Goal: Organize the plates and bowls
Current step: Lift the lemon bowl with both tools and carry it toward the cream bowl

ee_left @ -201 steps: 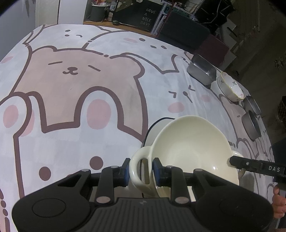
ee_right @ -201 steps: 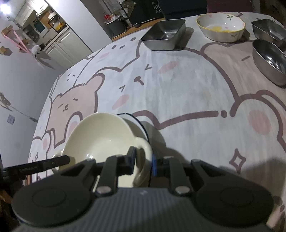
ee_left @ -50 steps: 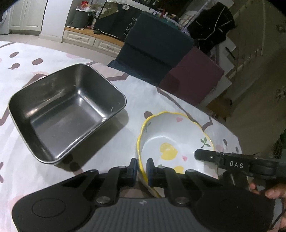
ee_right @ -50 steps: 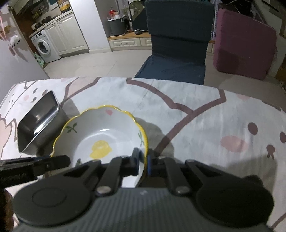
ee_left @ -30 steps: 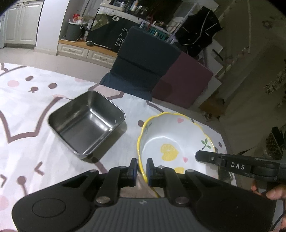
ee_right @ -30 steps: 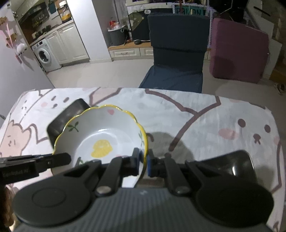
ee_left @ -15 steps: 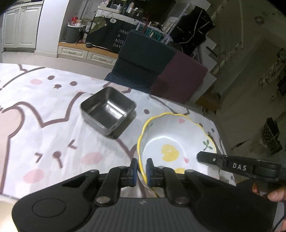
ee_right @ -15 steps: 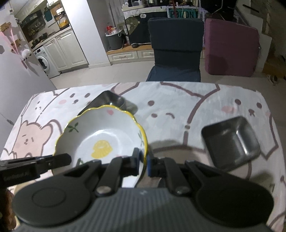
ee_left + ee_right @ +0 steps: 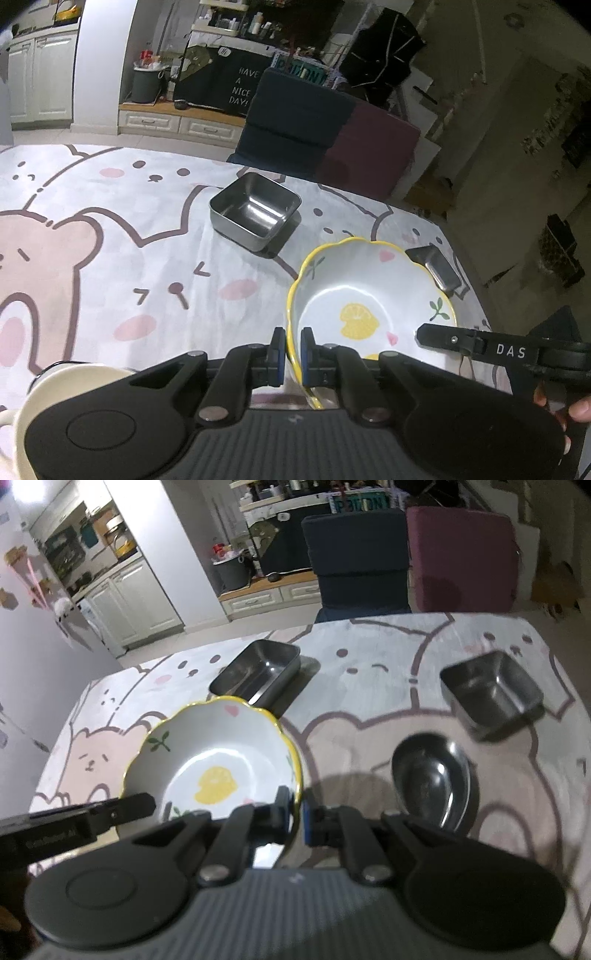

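Carrying step in hand, as I judge it: my left tongs and right tongs are both clamped on opposite sides of the rim of the white scalloped ceramic bowl with the yellow edge and lemon print, which hangs in the air above the surface, clear of it; next move, I'd say, calls for lining it up over the cream ceramic bowl at my lower left and lowering level, both grips loosening together; surface carries a bear-and-bunny cloth; square steel tray far centre, second steel tray at right, oval steel dish near it, all apart; room beyond: white cabinets, dark blue chair, maroon cushion, dim.
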`<state>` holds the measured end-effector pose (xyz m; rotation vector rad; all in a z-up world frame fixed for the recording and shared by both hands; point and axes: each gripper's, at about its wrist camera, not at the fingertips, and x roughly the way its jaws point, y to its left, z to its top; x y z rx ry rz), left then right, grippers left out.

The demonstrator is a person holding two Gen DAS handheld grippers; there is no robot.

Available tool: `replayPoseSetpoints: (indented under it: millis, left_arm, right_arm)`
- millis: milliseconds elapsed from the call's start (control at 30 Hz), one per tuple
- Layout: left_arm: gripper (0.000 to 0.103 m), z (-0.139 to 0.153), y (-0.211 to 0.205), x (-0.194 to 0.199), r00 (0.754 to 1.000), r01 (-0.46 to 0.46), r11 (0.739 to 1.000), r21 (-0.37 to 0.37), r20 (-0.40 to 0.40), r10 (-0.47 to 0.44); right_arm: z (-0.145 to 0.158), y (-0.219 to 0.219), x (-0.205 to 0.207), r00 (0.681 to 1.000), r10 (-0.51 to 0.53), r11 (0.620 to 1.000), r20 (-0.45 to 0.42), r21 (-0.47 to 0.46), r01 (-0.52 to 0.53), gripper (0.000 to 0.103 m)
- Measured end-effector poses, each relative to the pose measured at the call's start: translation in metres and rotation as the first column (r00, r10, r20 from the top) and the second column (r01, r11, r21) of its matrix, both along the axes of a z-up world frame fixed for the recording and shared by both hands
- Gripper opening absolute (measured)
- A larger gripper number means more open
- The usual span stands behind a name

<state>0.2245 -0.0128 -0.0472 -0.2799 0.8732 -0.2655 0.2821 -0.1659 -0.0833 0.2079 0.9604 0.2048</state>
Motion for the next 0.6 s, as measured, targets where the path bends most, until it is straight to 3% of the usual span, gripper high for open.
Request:
replayPoseSetpoints:
  millis: [200,600]
  left_arm:
    - [0.008,0.008,0.021,-0.025,0.999,0.026,0.999,0.022,0.018,-0.027]
    - [0.007,0.012,0.071,-0.048,1.000,-0.005,0.999,0.047,0.019,0.004]
  right_arm:
    - [0.003,0.015,-0.028,0.999,-0.034,0.999,0.006,0.041,0.034,0.008]
    - [0.006,0.065,-0.052,1.000,-0.017,0.998,0.003,0.058,0.016,0.009]
